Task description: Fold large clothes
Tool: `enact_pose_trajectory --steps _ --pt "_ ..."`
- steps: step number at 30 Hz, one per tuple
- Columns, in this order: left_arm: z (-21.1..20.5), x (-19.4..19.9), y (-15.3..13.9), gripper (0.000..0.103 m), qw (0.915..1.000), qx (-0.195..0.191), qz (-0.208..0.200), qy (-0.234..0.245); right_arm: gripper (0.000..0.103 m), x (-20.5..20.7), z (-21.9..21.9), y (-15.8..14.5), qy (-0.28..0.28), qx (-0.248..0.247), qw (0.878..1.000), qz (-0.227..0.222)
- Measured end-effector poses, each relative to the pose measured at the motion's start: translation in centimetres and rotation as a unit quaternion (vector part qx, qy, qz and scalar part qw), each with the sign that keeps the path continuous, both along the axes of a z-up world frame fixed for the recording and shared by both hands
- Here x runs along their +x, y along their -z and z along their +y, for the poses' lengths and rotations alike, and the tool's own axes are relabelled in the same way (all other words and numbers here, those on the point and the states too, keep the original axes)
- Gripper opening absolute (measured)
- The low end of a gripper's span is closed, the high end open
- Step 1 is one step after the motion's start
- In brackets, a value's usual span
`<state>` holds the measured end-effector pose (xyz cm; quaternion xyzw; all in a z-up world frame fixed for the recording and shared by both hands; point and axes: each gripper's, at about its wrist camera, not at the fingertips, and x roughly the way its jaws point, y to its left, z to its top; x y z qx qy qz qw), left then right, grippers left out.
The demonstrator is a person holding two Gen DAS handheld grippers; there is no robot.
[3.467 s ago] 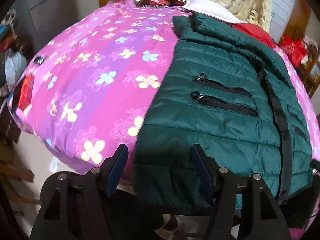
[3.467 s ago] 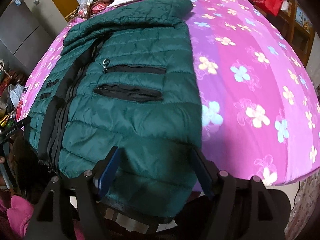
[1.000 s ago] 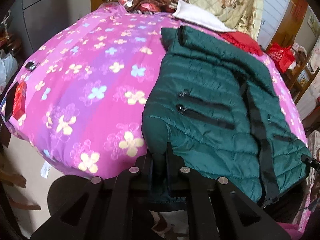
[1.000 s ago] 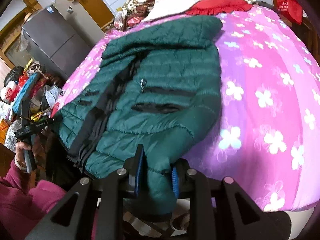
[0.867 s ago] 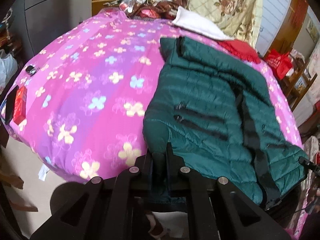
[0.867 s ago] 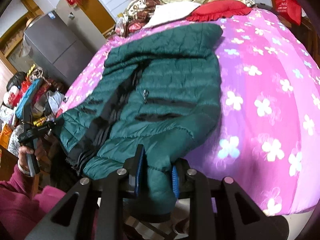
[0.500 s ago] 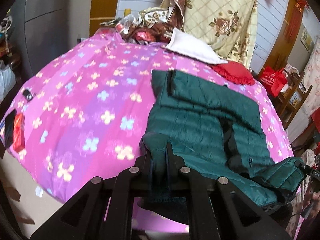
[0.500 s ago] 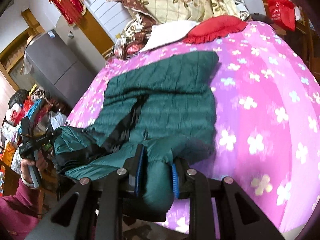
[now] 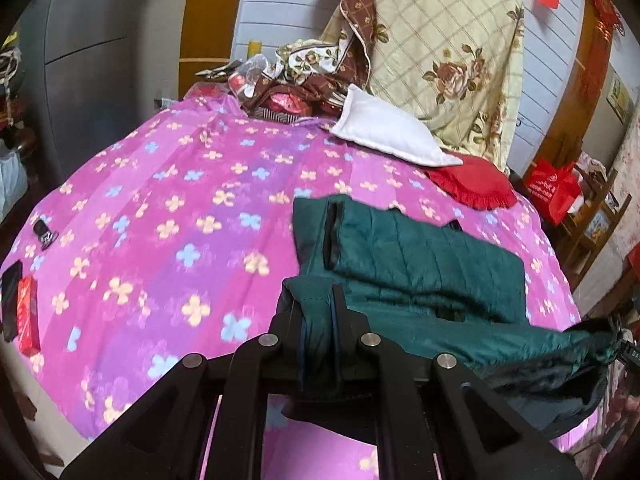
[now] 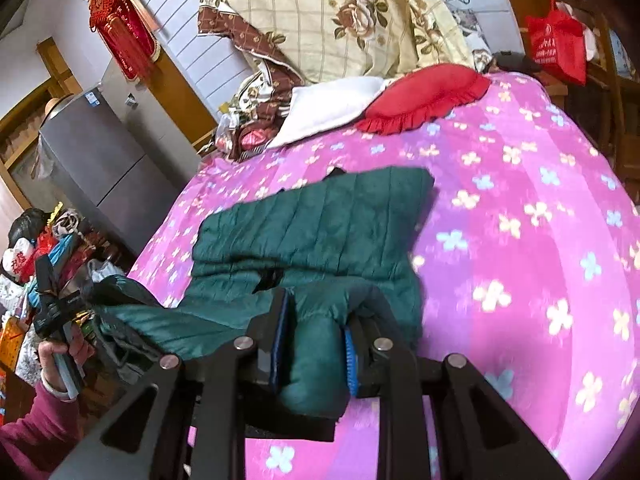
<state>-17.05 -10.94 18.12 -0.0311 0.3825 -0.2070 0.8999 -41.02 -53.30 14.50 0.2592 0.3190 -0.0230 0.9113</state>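
Bed w/ pink floral cover (image 9: 168, 200), grey fridge (image 10: 92, 152), white slatted wall (image 9: 280, 8), wood door frame (image 9: 592, 56).

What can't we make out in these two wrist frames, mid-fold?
- Green quilted jacket: its pockets and zipper are hidden in both views, covered by the raised lower half.
- Left gripper and right gripper: pad faces buried in hem fabric.
- Small dark object on the pink floral bedspread, left view: too small to identify.

Dark green quilted jacket (image 9: 424, 256); pink-purple flowered bedspread (image 9: 168, 208); red frilled cushion (image 10: 428, 96); white pillow (image 9: 380, 128).
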Motion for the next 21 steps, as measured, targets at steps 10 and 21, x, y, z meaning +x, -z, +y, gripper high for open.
enact_pose_trajectory --steps 10,21 --pt "-3.6 5.0 -1.1 0.0 0.9995 -0.001 -0.02 -0.023 0.024 5.3 -2.8 -0.7 0.038 -0.016 0.999 0.009" --pt "-6.7 10.2 -0.5 0.0 0.9982 0.008 -0.023 -0.054 0.024 11.1 -6.3 -0.4 0.072 -0.025 0.997 0.022"
